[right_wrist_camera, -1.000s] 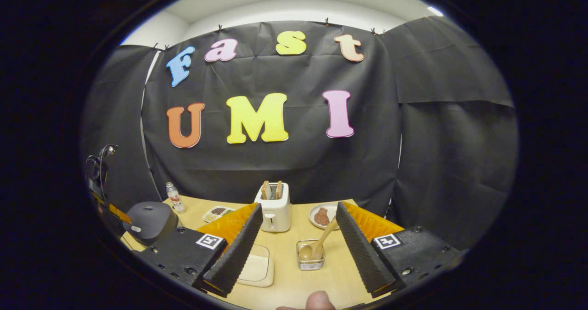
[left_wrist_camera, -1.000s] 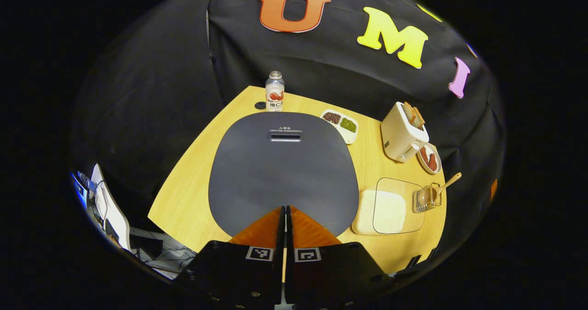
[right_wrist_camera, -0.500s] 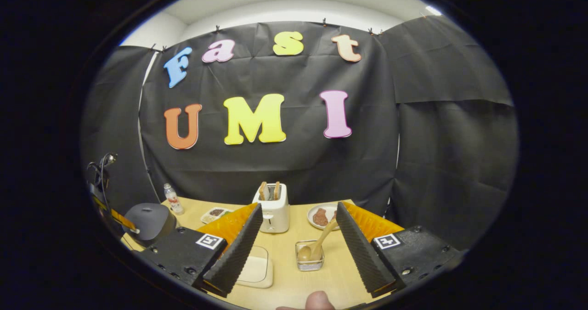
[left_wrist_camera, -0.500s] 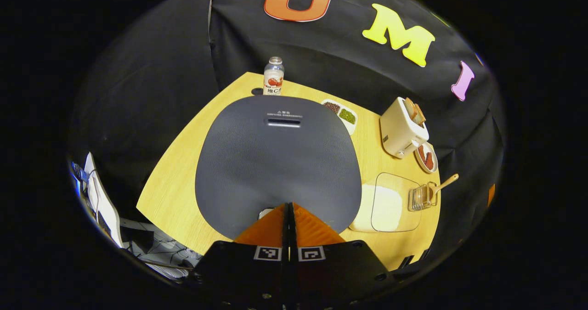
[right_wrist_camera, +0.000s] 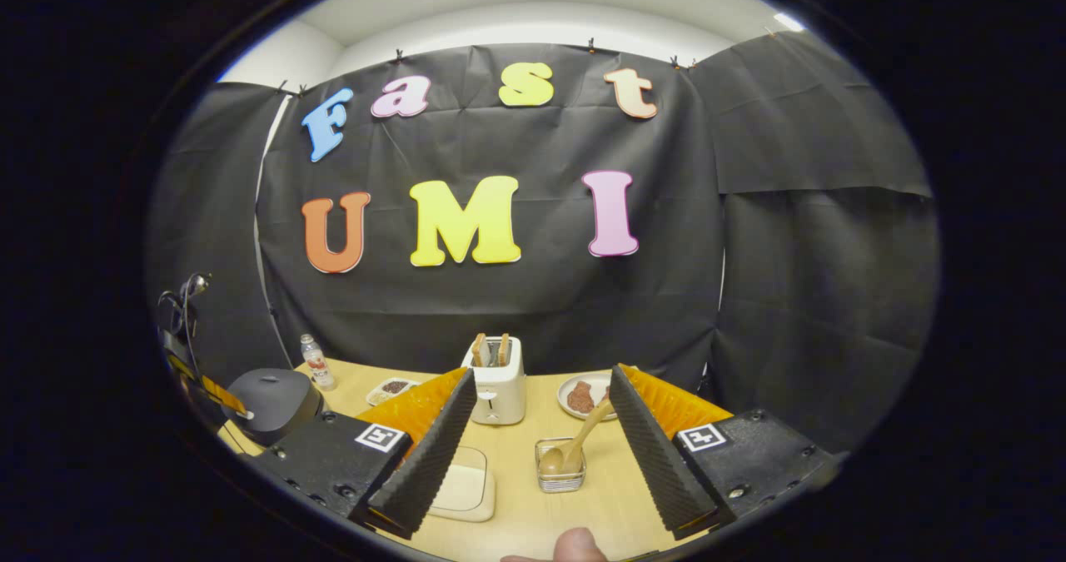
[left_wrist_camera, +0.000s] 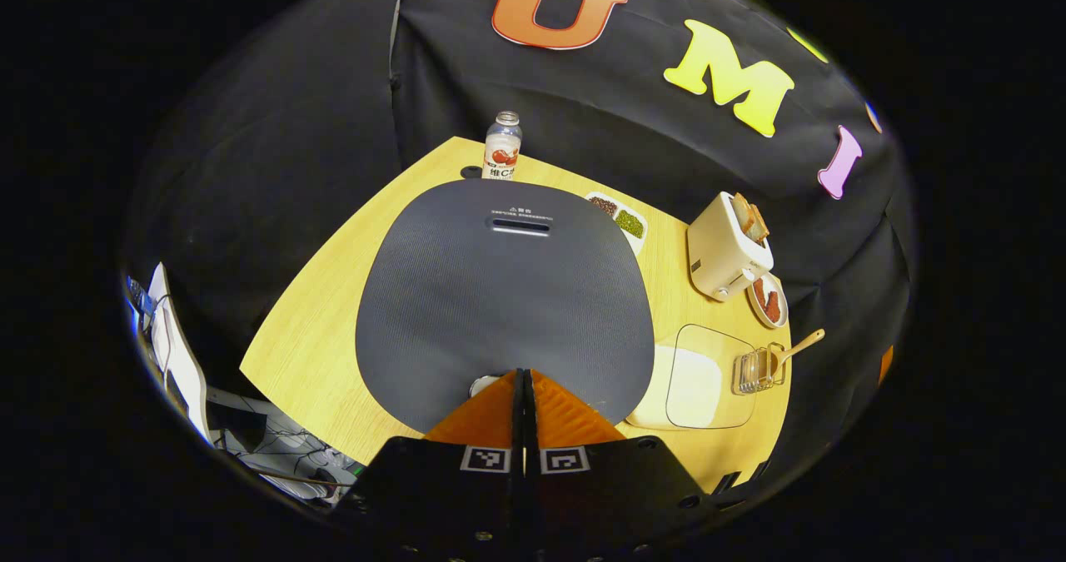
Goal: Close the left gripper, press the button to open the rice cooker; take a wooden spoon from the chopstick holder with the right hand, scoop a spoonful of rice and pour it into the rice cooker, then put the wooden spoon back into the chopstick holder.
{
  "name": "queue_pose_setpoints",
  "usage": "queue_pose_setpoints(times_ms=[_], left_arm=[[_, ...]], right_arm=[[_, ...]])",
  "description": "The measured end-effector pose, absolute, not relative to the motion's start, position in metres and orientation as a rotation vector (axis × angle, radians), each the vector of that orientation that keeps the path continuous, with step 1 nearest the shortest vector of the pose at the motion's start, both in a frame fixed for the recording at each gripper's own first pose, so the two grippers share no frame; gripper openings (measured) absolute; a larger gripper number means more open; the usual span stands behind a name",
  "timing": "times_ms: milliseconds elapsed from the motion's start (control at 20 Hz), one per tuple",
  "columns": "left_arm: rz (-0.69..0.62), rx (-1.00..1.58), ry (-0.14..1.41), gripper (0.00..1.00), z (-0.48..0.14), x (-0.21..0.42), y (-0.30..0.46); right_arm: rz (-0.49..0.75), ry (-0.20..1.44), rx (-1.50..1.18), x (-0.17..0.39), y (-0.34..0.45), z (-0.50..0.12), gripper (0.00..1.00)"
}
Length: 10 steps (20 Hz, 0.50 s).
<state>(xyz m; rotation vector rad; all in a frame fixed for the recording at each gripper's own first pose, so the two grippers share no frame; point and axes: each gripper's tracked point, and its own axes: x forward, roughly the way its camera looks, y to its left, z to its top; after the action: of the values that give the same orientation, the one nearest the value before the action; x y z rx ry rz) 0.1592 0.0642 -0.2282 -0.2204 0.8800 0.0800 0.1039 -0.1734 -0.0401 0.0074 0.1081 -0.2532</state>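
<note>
The left gripper (left_wrist_camera: 523,372), jaws closed, has come down to the front edge of the rice cooker (left_wrist_camera: 504,291), lid still shut, while the right gripper (right_wrist_camera: 541,416) waits open.

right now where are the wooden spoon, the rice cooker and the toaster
wooden spoon (right_wrist_camera: 583,439): right gripper view, middle of its handle
rice cooker (left_wrist_camera: 504,295): left gripper view, centre of its closed lid
toaster (right_wrist_camera: 498,387): right gripper view, its front face

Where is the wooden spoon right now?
The wooden spoon stands in the small chopstick holder on the table, between the rice tray and the plate, seen between the open right gripper fingers.
</note>
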Motion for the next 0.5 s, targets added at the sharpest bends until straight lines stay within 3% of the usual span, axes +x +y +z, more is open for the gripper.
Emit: queue_pose_setpoints(times_ms=[500], left_arm=[[0.105, -0.127, 0.451, 0.01, -0.111, 0.219, 0.070]], right_arm=[[-0.262, 0.063, -0.015, 0.088, -0.178, -0.019, 1.00]])
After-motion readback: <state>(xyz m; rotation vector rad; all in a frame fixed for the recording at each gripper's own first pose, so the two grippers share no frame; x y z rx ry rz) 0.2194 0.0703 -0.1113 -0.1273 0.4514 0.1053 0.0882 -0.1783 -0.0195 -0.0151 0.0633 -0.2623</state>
